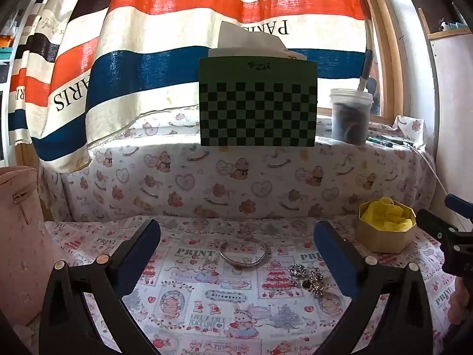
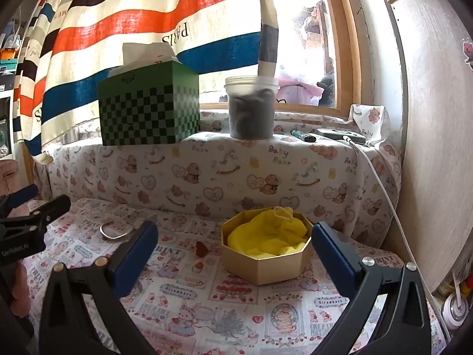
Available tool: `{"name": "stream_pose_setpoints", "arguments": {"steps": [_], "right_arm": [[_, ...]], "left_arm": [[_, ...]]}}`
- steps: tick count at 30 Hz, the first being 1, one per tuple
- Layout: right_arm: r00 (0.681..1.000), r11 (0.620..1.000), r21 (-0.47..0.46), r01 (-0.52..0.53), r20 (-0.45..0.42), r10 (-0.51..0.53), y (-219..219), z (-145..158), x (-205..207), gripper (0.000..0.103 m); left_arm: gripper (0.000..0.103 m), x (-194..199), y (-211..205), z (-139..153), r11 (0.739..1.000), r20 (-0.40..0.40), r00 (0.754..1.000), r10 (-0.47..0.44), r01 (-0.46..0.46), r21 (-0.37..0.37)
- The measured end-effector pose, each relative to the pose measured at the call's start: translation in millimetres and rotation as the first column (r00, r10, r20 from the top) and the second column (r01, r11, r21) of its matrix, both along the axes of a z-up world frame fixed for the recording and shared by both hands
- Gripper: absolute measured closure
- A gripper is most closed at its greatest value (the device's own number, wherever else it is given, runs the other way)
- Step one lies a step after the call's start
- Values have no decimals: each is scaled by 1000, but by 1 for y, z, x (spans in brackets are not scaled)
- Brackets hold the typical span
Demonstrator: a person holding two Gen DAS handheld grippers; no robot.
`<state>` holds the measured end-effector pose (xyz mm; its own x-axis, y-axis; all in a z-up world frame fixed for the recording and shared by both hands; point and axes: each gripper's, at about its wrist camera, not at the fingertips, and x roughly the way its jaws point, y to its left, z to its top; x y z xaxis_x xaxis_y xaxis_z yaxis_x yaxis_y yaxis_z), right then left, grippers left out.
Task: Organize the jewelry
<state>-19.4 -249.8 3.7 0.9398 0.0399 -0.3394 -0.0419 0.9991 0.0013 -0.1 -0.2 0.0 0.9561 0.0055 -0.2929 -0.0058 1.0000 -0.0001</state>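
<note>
A silver bangle point(image 1: 244, 253) lies on the printed cloth between my left gripper's open fingers; it also shows in the right wrist view point(image 2: 113, 233). A cluster of sparkly earrings and brooches point(image 1: 309, 278) lies right of it. A gold octagonal box point(image 1: 384, 230) lined with yellow cloth stands at the right; in the right wrist view the box point(image 2: 266, 251) sits between my open right fingers. My left gripper point(image 1: 236, 254) is open and empty, just short of the bangle. My right gripper point(image 2: 235, 254) is open and empty. A small red heart piece point(image 2: 201, 248) lies left of the box.
A green checkered tissue box point(image 1: 258, 103) and a lidded plastic jar point(image 1: 351, 115) stand on the cloth-covered ledge behind. A striped towel point(image 1: 147, 59) hangs at the back. A pink bag point(image 1: 17, 236) is at the left. A white cable point(image 2: 384, 195) runs down the right.
</note>
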Motion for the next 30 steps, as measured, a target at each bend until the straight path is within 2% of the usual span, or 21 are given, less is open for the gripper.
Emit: {"name": "stream_pose_setpoints", "arguments": {"steps": [2,9,30], "right_arm": [[1000,1000,0,-1,0,1,0,0,0,0],[1000,1000,1,-7,-4,7,-2,1,2,0],[1000,1000,-2,-12,-1,12,0,-1,0,0]], "left_arm": [[0,1,1,0,1000,-16,1000,-5,4,-24],[0,0,-1,1,999,-8,999,-38,38,-17],[0,0,-2,0,999,-6,999,-33,33,-2]]}}
